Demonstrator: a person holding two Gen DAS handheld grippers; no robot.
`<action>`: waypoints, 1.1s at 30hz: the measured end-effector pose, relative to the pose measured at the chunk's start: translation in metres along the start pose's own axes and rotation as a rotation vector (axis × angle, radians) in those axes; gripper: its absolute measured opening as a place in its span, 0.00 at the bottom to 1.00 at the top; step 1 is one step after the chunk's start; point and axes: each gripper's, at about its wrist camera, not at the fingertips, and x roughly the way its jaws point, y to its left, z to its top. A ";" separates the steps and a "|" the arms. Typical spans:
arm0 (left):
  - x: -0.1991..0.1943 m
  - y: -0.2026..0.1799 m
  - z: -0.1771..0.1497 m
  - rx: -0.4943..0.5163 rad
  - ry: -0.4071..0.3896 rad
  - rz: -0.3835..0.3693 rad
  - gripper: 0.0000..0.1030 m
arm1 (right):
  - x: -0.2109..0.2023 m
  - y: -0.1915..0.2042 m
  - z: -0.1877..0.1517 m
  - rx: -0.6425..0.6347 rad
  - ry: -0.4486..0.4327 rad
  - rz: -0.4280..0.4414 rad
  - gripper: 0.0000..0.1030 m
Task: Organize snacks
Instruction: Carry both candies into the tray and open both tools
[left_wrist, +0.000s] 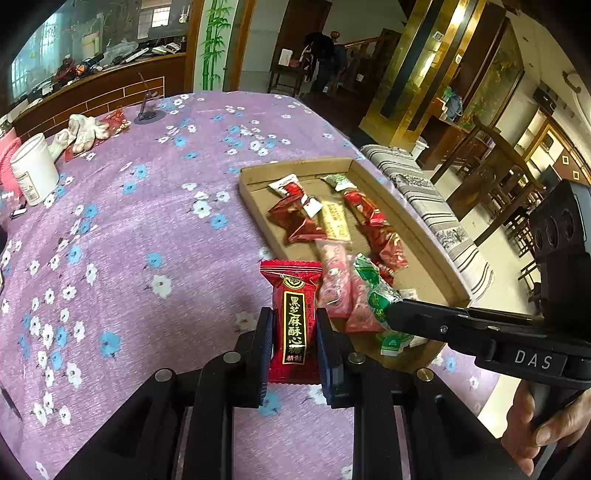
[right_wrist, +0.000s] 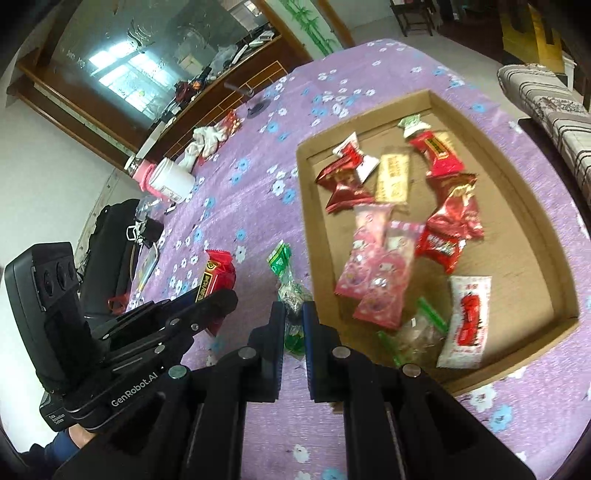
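Observation:
My left gripper (left_wrist: 294, 325) is shut on a red candy packet with gold Chinese lettering (left_wrist: 293, 314), held upright over the purple cloth just left of the cardboard tray (left_wrist: 295, 165). It also shows in the right wrist view (right_wrist: 218, 275). My right gripper (right_wrist: 294, 325) is shut on a green-and-clear wrapped candy (right_wrist: 286, 280), held near the tray's left wall (right_wrist: 310, 236). That candy shows in the left wrist view (left_wrist: 376, 291) at the right gripper's tip (left_wrist: 391, 314). The tray holds several red, pink, yellow and white snack packets.
A purple floral tablecloth (left_wrist: 147, 221) covers the table. A white cup (left_wrist: 35, 170), white gloves (left_wrist: 86, 129) and a small stand (left_wrist: 147, 110) sit at the far left. A black bag (right_wrist: 110, 251) lies at the table's left side. A striped bench (left_wrist: 428, 199) stands beyond the tray.

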 end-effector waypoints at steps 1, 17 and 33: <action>0.000 -0.002 0.001 0.001 -0.001 -0.004 0.21 | -0.001 -0.001 0.000 0.001 -0.002 -0.002 0.09; 0.009 -0.027 0.005 0.037 0.004 -0.025 0.21 | -0.021 -0.020 -0.001 0.026 -0.030 -0.014 0.09; 0.018 -0.041 0.004 0.052 0.017 -0.037 0.21 | -0.027 -0.030 -0.004 0.039 -0.030 -0.023 0.09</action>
